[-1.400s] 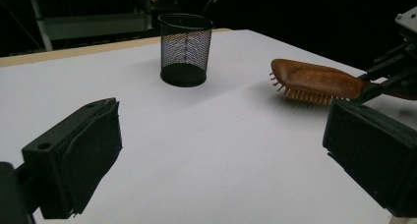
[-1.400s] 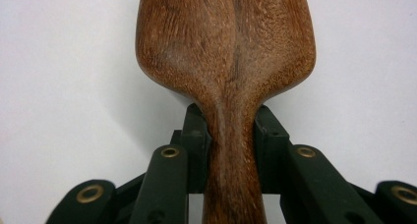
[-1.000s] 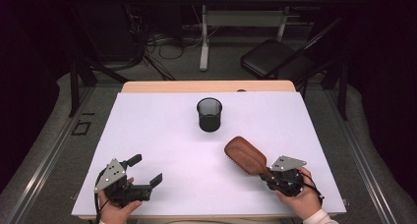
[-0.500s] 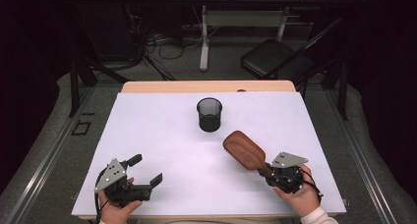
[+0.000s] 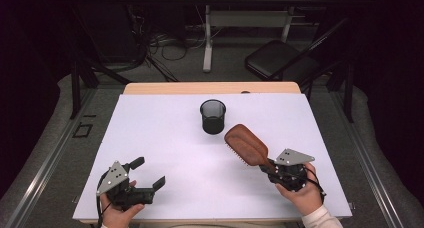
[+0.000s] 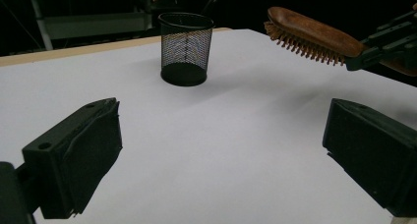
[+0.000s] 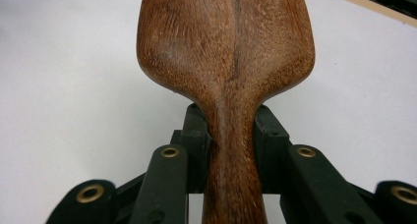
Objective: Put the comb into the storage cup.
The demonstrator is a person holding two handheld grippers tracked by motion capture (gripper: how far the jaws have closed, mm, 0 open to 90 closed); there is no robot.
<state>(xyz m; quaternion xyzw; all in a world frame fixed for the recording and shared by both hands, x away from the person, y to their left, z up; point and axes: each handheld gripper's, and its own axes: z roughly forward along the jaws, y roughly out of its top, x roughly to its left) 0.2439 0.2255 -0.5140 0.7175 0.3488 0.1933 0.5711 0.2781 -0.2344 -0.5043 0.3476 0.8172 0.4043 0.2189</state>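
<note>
The right gripper is clamped on the handle of the wooden hairbrush. Against the earlier frames the brush head has lifted slightly and edged toward the mesh cup; it now hangs clear of the white table, bristles down. Likely destination is the cup, though that is a judgement. The left gripper rests spread and empty near the table's front edge.

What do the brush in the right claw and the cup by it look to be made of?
Hairbrush: looks like reddish-brown wood, smooth with a slight sheen; grain lines run along it. Pen cup: probably black metal mesh, matt; you can see through its wall.
</note>
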